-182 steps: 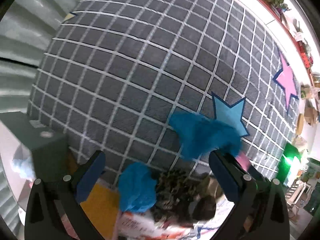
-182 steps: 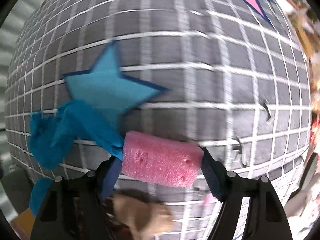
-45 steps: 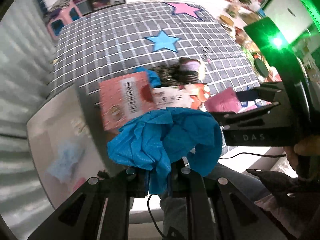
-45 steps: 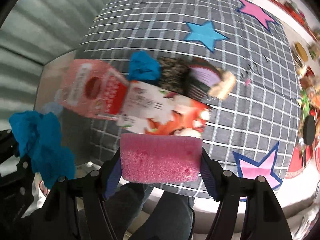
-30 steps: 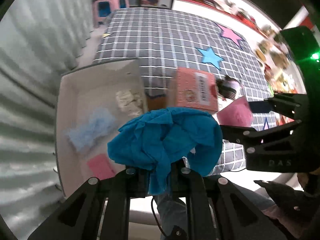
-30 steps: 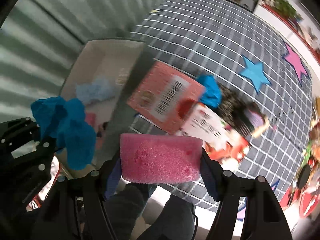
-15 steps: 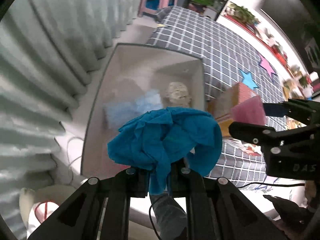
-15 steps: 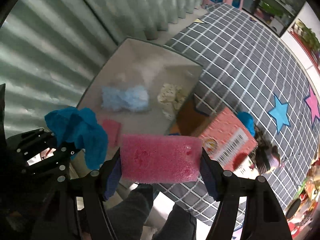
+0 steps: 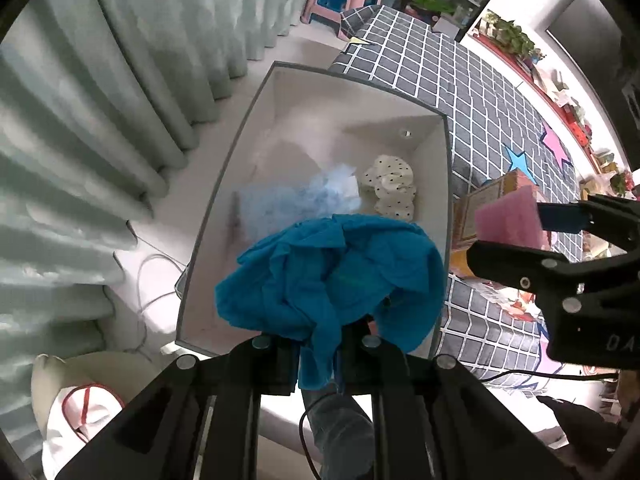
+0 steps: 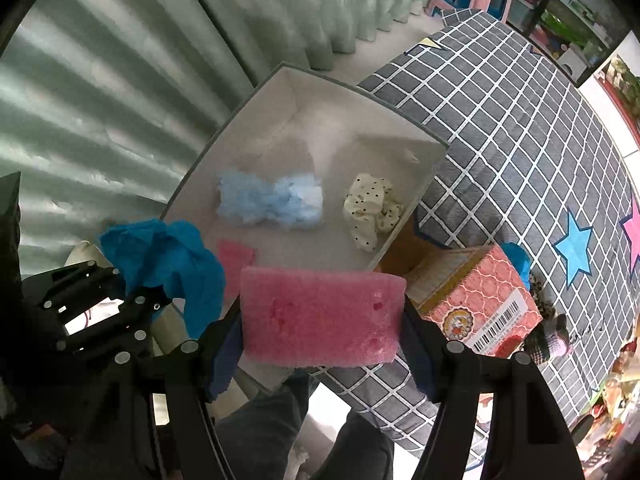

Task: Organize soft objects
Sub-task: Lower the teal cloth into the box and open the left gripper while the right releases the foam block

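Checked cloth (image 10: 520,128): covers the table beside my box.
Grey box (image 9: 444,168): below both tools; holds a fluffy pale blue piece (image 10: 268,200), a spotted cream cloth (image 10: 370,208), a small pink piece (image 10: 234,256).
Pink sponge (image 10: 320,316): pinched endwise in my right gripper (image 10: 320,344).
Blue cloth (image 9: 332,272): bunched, clamped in my left gripper (image 9: 318,346), jaws pressed together.

The right gripper (image 9: 532,236) body shows white letters "DA" (cut off); the carton's (image 10: 478,312) barcode is unreadable.
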A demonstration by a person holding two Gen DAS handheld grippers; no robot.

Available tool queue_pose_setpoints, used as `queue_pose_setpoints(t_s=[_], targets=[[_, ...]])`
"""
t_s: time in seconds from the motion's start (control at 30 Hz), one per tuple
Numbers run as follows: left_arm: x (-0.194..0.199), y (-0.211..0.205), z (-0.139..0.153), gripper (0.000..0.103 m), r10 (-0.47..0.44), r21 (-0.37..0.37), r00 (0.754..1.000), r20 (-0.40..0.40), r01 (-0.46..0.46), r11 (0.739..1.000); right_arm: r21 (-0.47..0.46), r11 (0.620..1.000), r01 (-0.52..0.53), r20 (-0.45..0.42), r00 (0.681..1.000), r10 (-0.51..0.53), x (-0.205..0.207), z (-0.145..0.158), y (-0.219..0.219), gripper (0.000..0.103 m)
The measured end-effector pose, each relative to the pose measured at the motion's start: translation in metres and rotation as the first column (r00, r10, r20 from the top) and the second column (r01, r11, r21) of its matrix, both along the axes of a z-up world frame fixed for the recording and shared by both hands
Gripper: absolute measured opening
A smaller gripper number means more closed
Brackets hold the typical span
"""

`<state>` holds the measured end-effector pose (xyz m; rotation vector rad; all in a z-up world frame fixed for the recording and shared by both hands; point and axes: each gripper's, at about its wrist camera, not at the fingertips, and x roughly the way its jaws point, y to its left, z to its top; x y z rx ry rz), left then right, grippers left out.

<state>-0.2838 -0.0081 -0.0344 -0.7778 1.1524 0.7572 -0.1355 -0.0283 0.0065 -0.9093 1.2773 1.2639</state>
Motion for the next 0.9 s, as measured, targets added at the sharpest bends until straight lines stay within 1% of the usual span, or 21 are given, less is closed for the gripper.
queue_pose_setpoints(t_s=[0.47,0.9], targets=[[0.002,0.003,-0.008,0.014,0.007,-0.021,1.000,-0.012,-0.008,1.000,-0.016,1.000,-0.005,-0.012,1.000,0.005,-0.002,-0.008,0.005,0.071],[0.000,0.007,-0.016,0.014,0.016,-0.028,0.999,-0.047,-0.018,0.999,-0.026,1.000,-0.016,-0.022,1.000,0.016,-0.005,-0.013,0.009,0.071]])
